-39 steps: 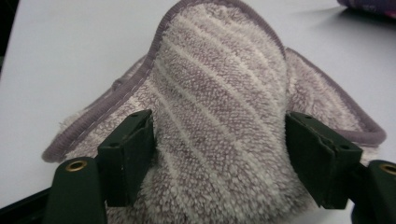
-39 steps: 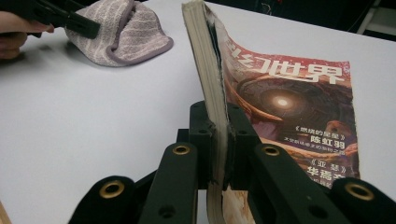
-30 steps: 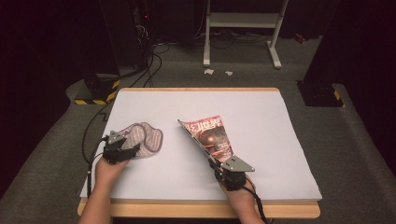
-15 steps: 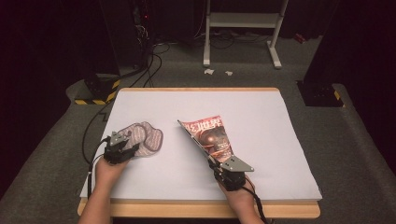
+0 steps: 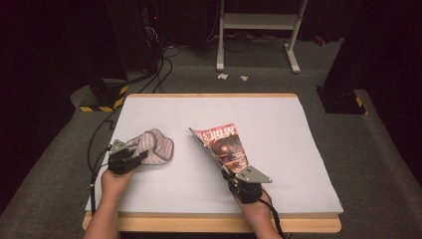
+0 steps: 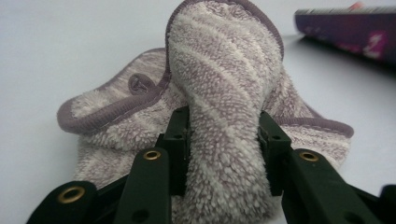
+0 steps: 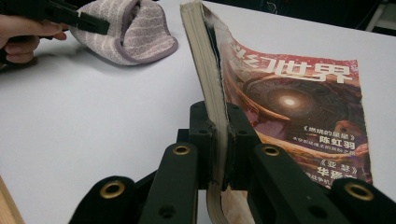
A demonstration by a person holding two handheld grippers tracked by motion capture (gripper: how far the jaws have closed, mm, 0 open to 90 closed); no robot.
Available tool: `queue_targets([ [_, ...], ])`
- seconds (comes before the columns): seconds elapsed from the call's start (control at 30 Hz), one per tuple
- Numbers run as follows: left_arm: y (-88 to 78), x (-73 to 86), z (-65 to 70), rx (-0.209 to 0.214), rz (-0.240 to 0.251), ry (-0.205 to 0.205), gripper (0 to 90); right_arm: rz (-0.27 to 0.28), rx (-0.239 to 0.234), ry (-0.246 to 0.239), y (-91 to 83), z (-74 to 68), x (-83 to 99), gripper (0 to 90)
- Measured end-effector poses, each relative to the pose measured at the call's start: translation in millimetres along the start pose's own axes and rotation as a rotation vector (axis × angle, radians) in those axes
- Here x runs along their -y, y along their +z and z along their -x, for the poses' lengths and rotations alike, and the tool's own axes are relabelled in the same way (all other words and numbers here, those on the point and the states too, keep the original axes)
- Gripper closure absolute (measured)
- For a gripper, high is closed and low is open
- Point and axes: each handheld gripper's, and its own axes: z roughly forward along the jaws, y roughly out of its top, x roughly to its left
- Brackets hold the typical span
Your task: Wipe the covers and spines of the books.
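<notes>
Towel (image 6: 224, 93) | lay bunched on desk (image 5: 278, 114) left of magazine (image 5: 224, 147) | my left gripper (image 6: 224, 154) had just clamped its fold; right gripper (image 7: 219, 144) clenched magazine's edge | risk: plush pile slipping, pages tearing.

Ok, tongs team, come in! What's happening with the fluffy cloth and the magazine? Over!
Left tongs just closed, now pinching the striped mauve terry cloth. Right tongs clamped on the red-covered magazine, its bound edge raised off the white table. Nothing in the way.
</notes>
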Motion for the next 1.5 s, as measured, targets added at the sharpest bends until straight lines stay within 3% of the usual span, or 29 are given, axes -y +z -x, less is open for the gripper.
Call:
queue_targets([
  [0.27, -12.7, -6.8, 10.8, 0.08, 0.107, -0.037, 63.6, 0.004, -0.01, -0.005, -0.2, -2.7, -0.8, 84.4],
  [0.53, -19.4, -18.6, 34.0, 0.159, 0.145, -0.008, 63.7, 0.004, -0.031, -0.009, 2.2, -6.0, -0.9, 84.3],
  [0.97, -24.9, -35.8, 103.3, 0.301, 0.229, 0.052, 63.5, 0.0, -0.065, -0.034, 5.1, -13.2, -0.7, 84.0],
  [1.1, -20.8, -40.1, 119.2, 0.326, 0.237, 0.059, 63.4, 0.002, -0.069, -0.035, 5.4, -13.9, -0.7, 84.0],
  [1.13, -13.8, -41.8, 130.8, 0.335, 0.23, 0.074, 63.4, 0.002, -0.07, -0.034, 5.3, -14.3, -0.7, 84.0],
  [1.3, 3.5, -46.3, 151.5, 0.349, 0.198, 0.114, 63.2, 0.006, -0.077, -0.031, 4.6, -14.4, -0.9, 84.0],
  [1.4, 17.0, -46.8, 156.1, 0.331, 0.167, 0.145, 63.1, 0.01, -0.082, -0.029, 3.8, -14.1, -1.3, 84.1],
  [1.5, 25.6, -47.6, 151.9, 0.325, 0.161, 0.138, 63.0, 0.005, -0.084, -0.017, 4.6, -12.3, -0.6, 84.1],
])
